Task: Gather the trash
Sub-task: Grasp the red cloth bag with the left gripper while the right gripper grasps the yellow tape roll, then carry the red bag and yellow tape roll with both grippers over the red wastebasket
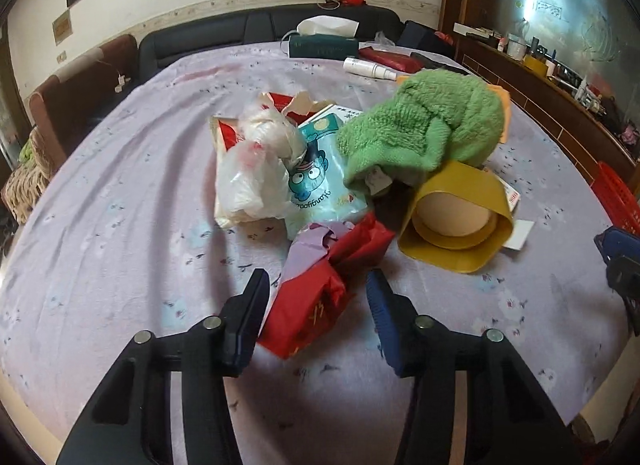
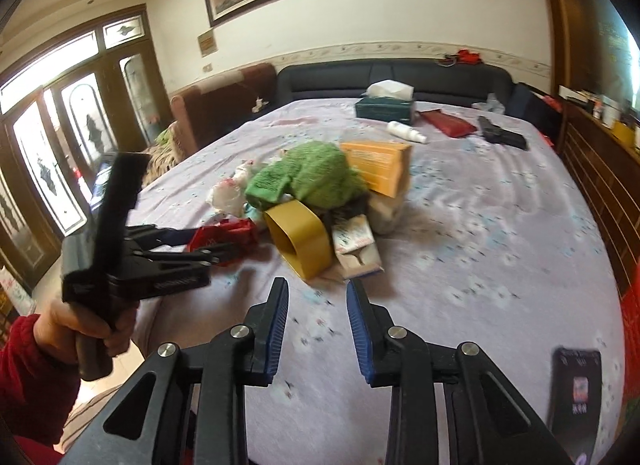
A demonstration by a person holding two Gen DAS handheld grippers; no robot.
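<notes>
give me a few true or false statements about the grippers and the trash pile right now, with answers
1. The left gripper is open around the red wrapper. True.
2. The green towel lies flat on the bedspread away from the pile. False: it is bunched on top of the pile.
3. The right gripper holds the yellow container. False: it is open and empty, short of the container.
4. The yellow container lies on its side. True.
5. A tissue box sits beyond the pile. True.
</notes>
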